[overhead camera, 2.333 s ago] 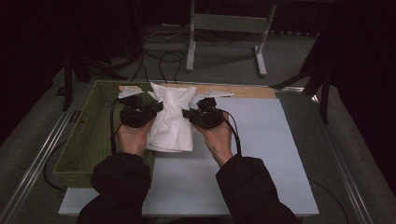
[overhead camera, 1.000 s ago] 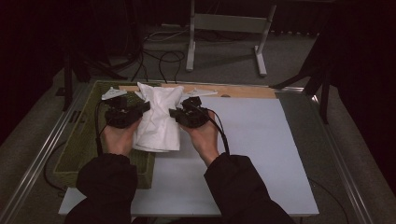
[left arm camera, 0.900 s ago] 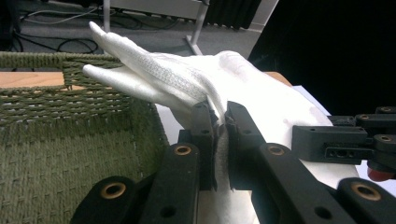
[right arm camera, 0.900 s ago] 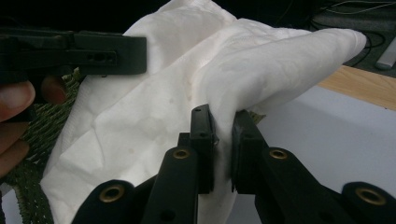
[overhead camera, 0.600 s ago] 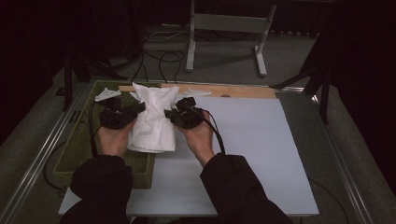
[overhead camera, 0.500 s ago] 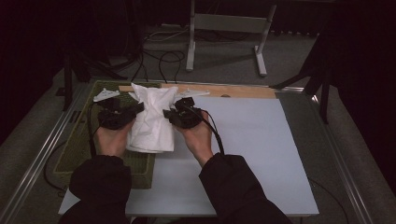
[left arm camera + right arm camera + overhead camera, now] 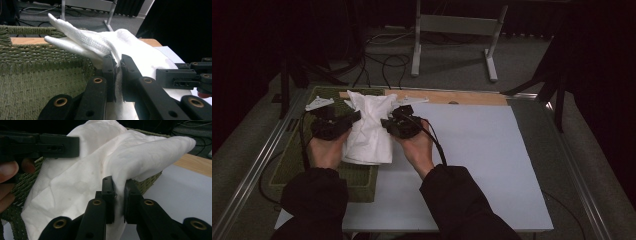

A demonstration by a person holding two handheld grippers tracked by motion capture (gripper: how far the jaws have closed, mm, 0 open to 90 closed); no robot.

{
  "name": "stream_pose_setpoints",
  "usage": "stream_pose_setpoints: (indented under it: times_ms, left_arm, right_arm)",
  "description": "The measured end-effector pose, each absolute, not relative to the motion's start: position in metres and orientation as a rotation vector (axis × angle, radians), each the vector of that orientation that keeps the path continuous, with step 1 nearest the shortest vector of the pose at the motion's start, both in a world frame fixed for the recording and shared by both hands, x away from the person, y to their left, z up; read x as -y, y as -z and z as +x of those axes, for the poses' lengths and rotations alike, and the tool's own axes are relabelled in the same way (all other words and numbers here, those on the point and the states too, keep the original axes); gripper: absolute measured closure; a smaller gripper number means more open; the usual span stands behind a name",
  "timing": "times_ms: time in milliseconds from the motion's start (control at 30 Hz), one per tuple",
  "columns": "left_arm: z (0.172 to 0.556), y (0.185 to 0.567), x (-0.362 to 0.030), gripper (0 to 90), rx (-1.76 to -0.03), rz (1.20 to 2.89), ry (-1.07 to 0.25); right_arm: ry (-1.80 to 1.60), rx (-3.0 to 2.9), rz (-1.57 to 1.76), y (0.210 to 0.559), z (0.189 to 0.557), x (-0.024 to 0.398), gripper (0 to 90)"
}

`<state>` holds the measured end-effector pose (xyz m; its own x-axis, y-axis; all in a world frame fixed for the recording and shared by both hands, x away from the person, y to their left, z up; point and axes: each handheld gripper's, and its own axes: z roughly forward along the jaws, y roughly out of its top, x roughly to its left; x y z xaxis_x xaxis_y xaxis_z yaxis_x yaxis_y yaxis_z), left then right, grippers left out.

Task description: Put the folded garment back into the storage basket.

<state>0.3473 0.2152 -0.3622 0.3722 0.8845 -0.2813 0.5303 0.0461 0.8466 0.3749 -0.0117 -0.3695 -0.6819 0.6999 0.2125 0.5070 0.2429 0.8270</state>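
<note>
**White cloth held up between two clamped grippers**

The left hand-held gripper (image 7: 117,62) has its jaws closed tight on a fold of the white cloth (image 7: 369,132), and the right hand-held gripper (image 7: 119,186) pinches another fold just as tightly. The cloth hangs bunched between them near the worktop's (image 7: 492,165) left edge, partly over the green woven basket (image 7: 362,175) and partly over the white surface. Its lower hem covers part of the basket's rim, so it is hard to tell whether it rests on the rim. The gripped folds vanish between the jaws. Dark sleeves (image 7: 314,200) are cut off at the bottom of the high view.
</note>
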Motion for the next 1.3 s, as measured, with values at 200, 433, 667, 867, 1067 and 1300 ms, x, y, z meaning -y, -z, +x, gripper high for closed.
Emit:
stream_pose_setpoints:
  times_ms: [200,433,667,867,1067,1300]
  left_arm:
    - [0.347,0.363,-0.218,83.6,-1.290,1.620,-0.441]
    - [0.347,0.365,-0.222,83.6,-1.296,1.618,-0.443]
    - [0.347,0.367,-0.227,83.6,-1.300,1.620,-0.449]
    - [0.346,0.369,-0.231,83.7,-1.308,1.615,-0.456]
    - [0.345,0.370,-0.236,83.6,-1.314,1.608,-0.460]
    - [0.344,0.372,-0.243,83.6,-1.328,1.600,-0.460]
  right_arm:
    - [-1.415,-2.313,1.136,0.371,0.375,0.008,81.5]
    - [-1.403,-2.321,1.137,0.372,0.375,0.003,81.5]
    - [-1.406,-2.323,1.132,0.374,0.375,-0.001,81.4]
    - [-1.401,-2.328,1.131,0.375,0.375,-0.008,81.4]
    - [-1.395,-2.336,1.118,0.376,0.374,-0.015,81.4]
    - [-1.395,-2.340,1.117,0.379,0.374,-0.022,81.4]
